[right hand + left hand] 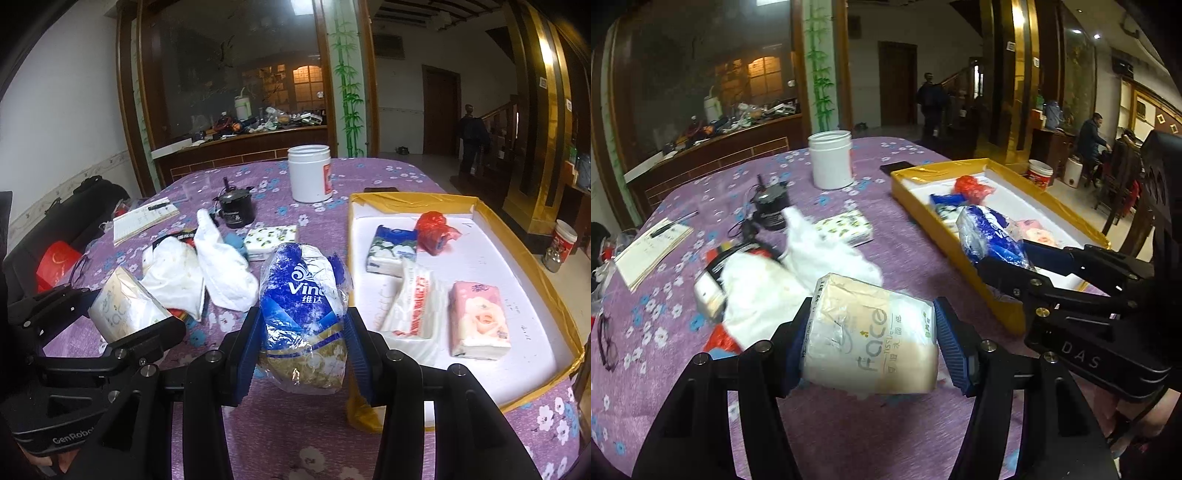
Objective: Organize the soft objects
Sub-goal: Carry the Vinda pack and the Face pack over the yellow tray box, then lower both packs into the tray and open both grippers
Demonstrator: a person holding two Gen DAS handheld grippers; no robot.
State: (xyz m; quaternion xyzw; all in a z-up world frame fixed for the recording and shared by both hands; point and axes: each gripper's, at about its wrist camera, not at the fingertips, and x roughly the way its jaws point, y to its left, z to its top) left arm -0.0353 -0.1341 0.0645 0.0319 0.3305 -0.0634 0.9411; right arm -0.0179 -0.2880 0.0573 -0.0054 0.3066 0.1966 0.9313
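My left gripper (873,345) is shut on a cream "Face" tissue pack (871,339), held above the purple flowered tablecloth (849,424); it also shows in the right wrist view (125,306). My right gripper (303,343) is shut on a blue Vinda tissue pack (303,302), held just left of the yellow-edged white tray (480,258); the pack shows in the left wrist view (990,236) over the tray's near wall (923,206). In the tray lie a pink tissue pack (478,321), a white-red pack (413,306), a blue-white pack (389,251) and a red bag (434,227).
On the cloth lie white crumpled cloths (221,266), a green-dotted tissue pack (271,240), a black motor (234,210), a white jar (309,173), a notebook with pen (144,218) and glasses (605,339). A black bag (74,214) sits at the left.
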